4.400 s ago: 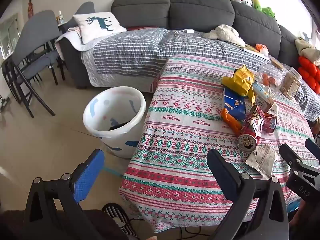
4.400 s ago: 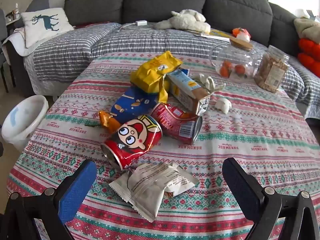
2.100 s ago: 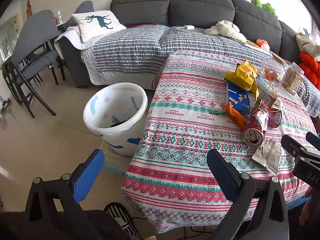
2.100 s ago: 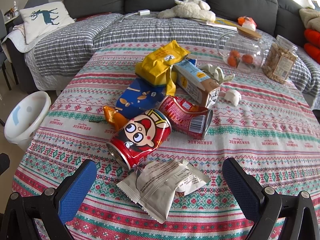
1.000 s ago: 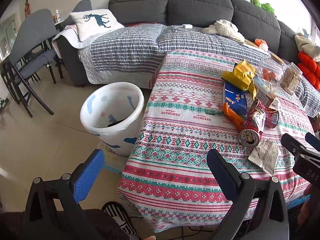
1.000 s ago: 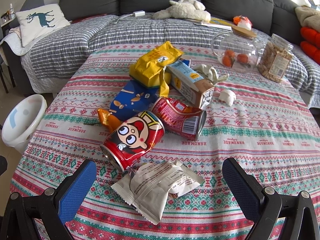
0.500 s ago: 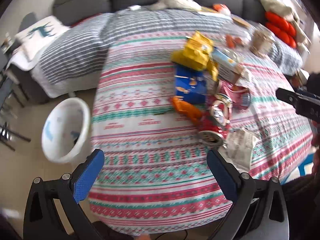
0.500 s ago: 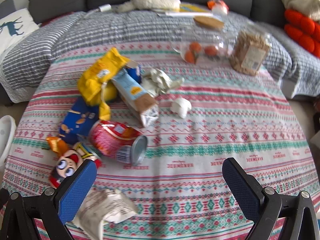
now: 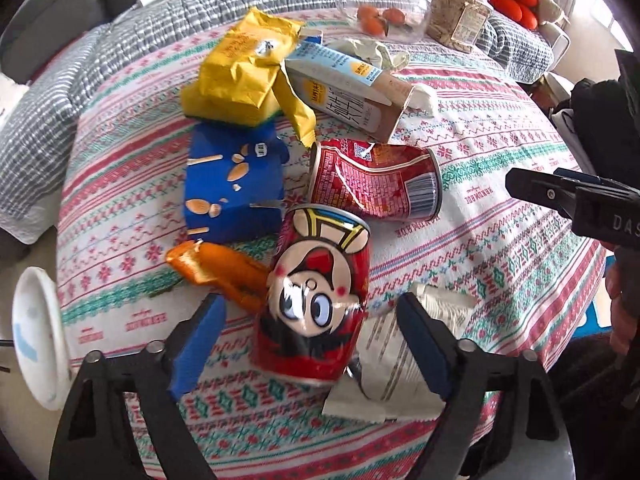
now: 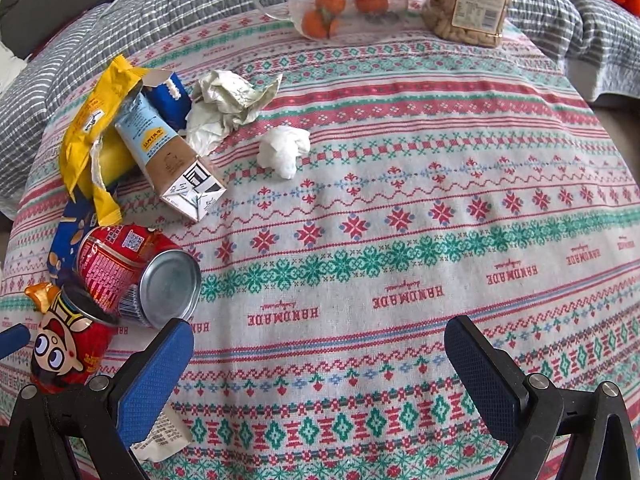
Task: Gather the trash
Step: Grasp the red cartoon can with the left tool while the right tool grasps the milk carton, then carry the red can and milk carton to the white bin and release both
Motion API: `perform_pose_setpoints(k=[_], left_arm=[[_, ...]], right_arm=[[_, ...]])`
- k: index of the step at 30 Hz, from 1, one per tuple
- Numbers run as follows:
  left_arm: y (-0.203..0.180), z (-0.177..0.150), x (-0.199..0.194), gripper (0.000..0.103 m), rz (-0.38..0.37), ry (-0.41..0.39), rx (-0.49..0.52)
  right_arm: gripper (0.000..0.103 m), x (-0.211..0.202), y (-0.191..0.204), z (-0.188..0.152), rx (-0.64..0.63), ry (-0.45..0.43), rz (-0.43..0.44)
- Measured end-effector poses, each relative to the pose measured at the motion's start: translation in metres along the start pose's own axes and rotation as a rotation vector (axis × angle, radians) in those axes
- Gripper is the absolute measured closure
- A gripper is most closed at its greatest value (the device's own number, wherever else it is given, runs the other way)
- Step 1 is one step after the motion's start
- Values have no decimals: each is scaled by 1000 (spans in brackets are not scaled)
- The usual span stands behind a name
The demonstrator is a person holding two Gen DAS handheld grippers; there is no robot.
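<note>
A pile of trash lies on the patterned tablecloth. A red cartoon can lies between the pads of my left gripper. Its jaws are closing but stand clear of the can on both sides. Around it are an orange wrapper, a white wrapper, a crushed red can, a blue packet, a yellow bag and a milk carton. My right gripper hangs open over bare cloth, right of the crushed red can.
A white bin stands on the floor left of the table. A crumpled paper and a white tissue lie mid-table. A glass jar of oranges and a snack jar stand at the far edge by the sofa.
Both grippers have swung in over the table and tipped downward. The left one now straddles the cartoon can with narrower jaws. The right one has slid rightward past the pile.
</note>
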State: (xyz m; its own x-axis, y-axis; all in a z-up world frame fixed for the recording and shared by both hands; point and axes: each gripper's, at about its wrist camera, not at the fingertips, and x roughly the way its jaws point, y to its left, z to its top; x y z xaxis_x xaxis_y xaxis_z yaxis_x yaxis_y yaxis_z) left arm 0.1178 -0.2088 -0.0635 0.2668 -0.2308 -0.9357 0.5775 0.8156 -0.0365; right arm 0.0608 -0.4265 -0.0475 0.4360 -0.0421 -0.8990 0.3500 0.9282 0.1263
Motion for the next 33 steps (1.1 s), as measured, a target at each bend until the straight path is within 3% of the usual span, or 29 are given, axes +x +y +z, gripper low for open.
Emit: perform_pose_setpoints(k=[2, 3, 4, 10, 14, 16, 21, 27, 30, 32, 33], left_arm=[[3, 2, 7, 29, -27, 18, -14], [5, 3, 9, 39, -41, 28, -19], [6, 4, 11, 41, -58, 39, -20], [19, 5, -7, 42, -136, -5, -50], [37, 1, -27, 42, -164, -48, -107], [47, -4, -38, 42, -170, -76, -136], [72, -18, -58, 42, -113, -135, -188], [114, -31, -60, 42, -67, -142, -285], [128, -35, -58, 42, -50, -141, -316], [137, -40, -60, 42, -40, -144, -336], [141, -42, -61, 42, -37, -147, -345]], right_arm=[[0, 1, 1, 3, 3, 0, -2], [0, 4, 1, 8, 0, 0, -4], [0, 6, 4, 12, -6, 3, -10], [0, 7, 27, 40, -39, 1, 32], [0, 30, 41, 56, -35, 14, 28], [6, 41, 48, 59, -47, 20, 41], [11, 51, 76, 71, -128, -10, 81], [12, 62, 95, 82, -167, -47, 112], [31, 71, 95, 83, -167, -30, 120], [49, 73, 93, 82, -158, -27, 124], [52, 71, 91, 80, -153, -33, 129]])
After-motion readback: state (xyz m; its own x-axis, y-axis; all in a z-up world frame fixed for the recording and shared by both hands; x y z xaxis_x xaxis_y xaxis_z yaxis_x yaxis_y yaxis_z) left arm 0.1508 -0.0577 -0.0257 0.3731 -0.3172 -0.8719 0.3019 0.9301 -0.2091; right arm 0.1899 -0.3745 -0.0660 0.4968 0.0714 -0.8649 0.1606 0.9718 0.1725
